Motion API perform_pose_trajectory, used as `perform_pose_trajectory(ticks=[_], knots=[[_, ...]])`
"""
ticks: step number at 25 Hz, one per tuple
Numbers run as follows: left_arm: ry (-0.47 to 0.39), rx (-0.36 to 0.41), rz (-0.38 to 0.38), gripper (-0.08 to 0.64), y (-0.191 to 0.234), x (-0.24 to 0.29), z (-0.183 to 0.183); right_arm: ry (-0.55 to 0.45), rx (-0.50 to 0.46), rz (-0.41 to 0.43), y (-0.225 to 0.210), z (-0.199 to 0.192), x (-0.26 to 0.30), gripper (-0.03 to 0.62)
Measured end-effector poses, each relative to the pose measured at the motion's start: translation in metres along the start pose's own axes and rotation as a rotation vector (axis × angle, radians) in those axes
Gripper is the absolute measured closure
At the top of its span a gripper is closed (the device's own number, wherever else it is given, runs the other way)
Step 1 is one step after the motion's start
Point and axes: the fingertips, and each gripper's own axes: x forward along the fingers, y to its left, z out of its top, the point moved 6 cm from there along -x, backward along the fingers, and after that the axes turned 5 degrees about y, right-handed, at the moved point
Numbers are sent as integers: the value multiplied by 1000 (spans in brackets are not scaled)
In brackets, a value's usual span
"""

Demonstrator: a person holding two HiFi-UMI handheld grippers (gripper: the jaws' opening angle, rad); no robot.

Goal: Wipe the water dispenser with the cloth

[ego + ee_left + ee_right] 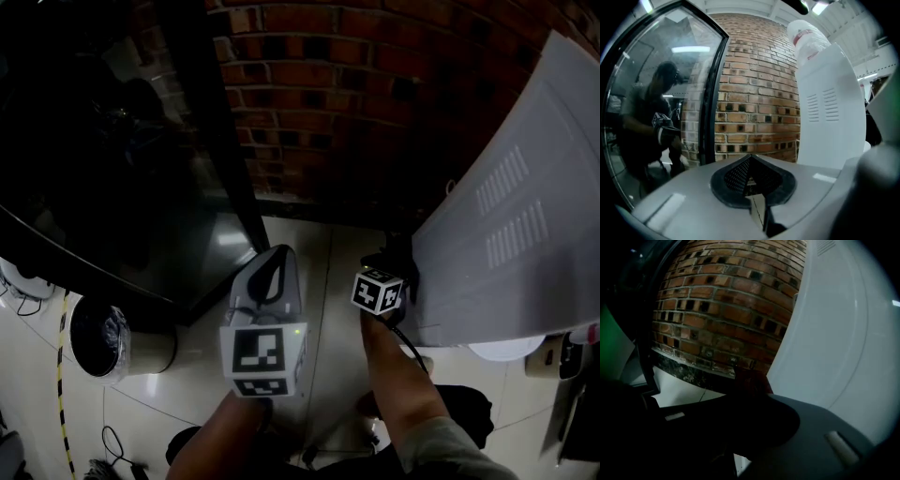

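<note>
Head view: your right tool [392,267] is clamped on a dark cloth [750,380] just beside the white water dispenser's [525,225] lower side panel. Your left tool [274,267], jaws together and empty, faces the brick wall [328,84].

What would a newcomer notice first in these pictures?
A tall white dispenser fills the right side, in front of a red brick wall. A dark glass panel stands at the left. Between them, the right gripper holds a dark cloth close to the dispenser.
</note>
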Motion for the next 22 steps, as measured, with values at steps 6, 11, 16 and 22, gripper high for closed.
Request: perform_pose_trajectory(ticks=[6, 11, 16, 22], knots=[[4, 12, -33, 560, -13, 2, 3, 95, -32, 45, 14, -28, 24, 495], [17, 22, -28, 560, -12, 3, 1, 138, -41, 83, 17, -39, 30, 495], [6, 78, -2, 560, -6, 0, 2, 53, -68, 181, 16, -22, 0, 494], [-56, 101, -21, 560, -12, 2, 17, -232, -127, 221, -19, 57, -82, 494]])
